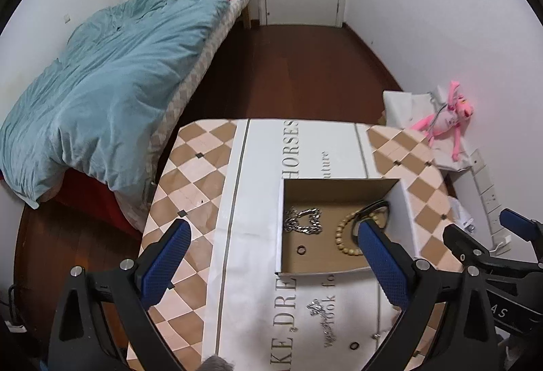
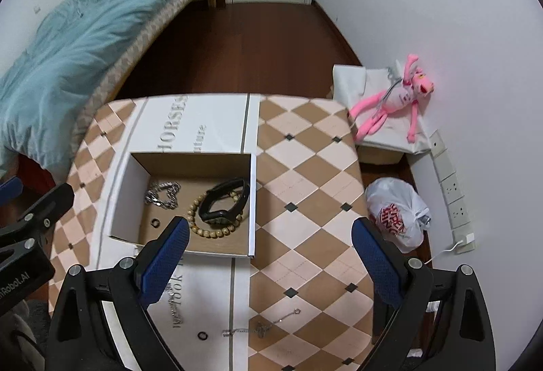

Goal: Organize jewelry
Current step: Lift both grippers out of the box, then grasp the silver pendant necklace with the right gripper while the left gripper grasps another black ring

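My left gripper (image 1: pixel 271 255) hangs spread and empty over the table (image 2: pixel 305 167), the cardboard box (image 2: pixel 118 211) ahead holding a silver chain (image 2: pixel 163 194), wooden bead bracelet (image 2: pixel 210 232) and black watch (image 2: pixel 224 201); my right gripper (image 2: pixel 269 247), likewise spread, hovers beside it above a thin chain (image 2: pixel 261 328).

1. The table (image 2: pixel 305 167) is covered in a diamond-check pattern.
2. A white printed sheet (image 2: pixel 210 119) is laid on the table.
3. An open cardboard box (image 2: pixel 253 201) is set on the sheet.
4. A thin chain (image 2: pixel 261 327) and a dark ring (image 2: pixel 202 335) are placed nearer than the box.
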`<state>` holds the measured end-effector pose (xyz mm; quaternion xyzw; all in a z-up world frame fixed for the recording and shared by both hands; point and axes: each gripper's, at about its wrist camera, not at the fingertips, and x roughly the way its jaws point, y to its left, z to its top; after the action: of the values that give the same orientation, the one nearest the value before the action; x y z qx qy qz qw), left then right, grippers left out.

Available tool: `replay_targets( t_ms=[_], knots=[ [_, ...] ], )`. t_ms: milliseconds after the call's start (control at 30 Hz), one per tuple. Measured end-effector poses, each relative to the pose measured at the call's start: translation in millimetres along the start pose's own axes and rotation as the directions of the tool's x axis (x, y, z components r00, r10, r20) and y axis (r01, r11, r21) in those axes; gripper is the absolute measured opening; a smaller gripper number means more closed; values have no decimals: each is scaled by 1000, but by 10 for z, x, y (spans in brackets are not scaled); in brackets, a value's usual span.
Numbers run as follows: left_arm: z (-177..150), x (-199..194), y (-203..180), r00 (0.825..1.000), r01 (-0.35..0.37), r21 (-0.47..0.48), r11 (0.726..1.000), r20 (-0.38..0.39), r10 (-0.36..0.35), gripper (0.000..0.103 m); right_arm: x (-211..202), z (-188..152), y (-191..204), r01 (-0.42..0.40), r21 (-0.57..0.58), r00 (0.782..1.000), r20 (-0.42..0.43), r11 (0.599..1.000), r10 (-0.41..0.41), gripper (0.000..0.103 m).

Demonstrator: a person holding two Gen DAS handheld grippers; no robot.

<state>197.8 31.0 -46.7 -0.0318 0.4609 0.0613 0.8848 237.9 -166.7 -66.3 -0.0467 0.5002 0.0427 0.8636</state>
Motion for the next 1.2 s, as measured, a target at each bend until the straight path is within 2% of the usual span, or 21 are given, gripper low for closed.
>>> replay_targets(
  t_ms=[133,300,433,500,600,667,733,800,967,1000,1067,1167,1200],
  knots=[
    [-29,-192,-15,1000,16,-9,1000,7,-16,101,-295,-40,-74,-35,24,999,43,999,34,98],
    [-255,-278,-50,999,-37,10,999,-2,37,101,-394,-257,-231,-64,62,998,20,996,62,98],
    [-591,-106,-83,995,-68,23,997,-74,70,101,-168,-588,-432,-66,119,995,-61,991,74,98],
    [-774,38,-84,989,-70,23,997,-126,72,101,26,-811,-534,-90,169,987,-114,981,111,98],
    [-1023,255,-109,977,-98,38,994,-188,103,101,318,-1118,-507,-115,179,973,-180,977,147,96],
    [-1175,399,-113,966,-120,49,992,-224,128,101,500,-1278,-487,-111,189,963,-220,976,153,87],
    [-1287,498,-91,956,-138,53,989,-253,147,101,651,-1409,-471,-139,223,951,-241,965,192,77],
    [-1361,557,-58,950,-147,52,988,-270,156,101,730,-1495,-393,-170,227,943,-244,959,225,74],
    [-1486,665,-11,938,-166,57,984,-297,176,101,838,-1569,-72,-212,143,940,-239,967,241,49],
    [-1493,677,-4,938,-167,57,984,-300,176,101,851,-1574,-18,-216,130,940,-239,968,242,41],
    [-1510,686,2,936,-170,59,984,-303,180,101,868,-1587,77,-216,103,941,-242,971,235,38],
    [-1524,709,9,934,-167,57,984,-310,177,101,883,-1598,194,-188,41,951,-243,981,192,25],
    [-1528,717,6,934,-166,58,984,-311,176,101,878,-1611,218,-175,20,954,-242,984,175,14]
  ],
)
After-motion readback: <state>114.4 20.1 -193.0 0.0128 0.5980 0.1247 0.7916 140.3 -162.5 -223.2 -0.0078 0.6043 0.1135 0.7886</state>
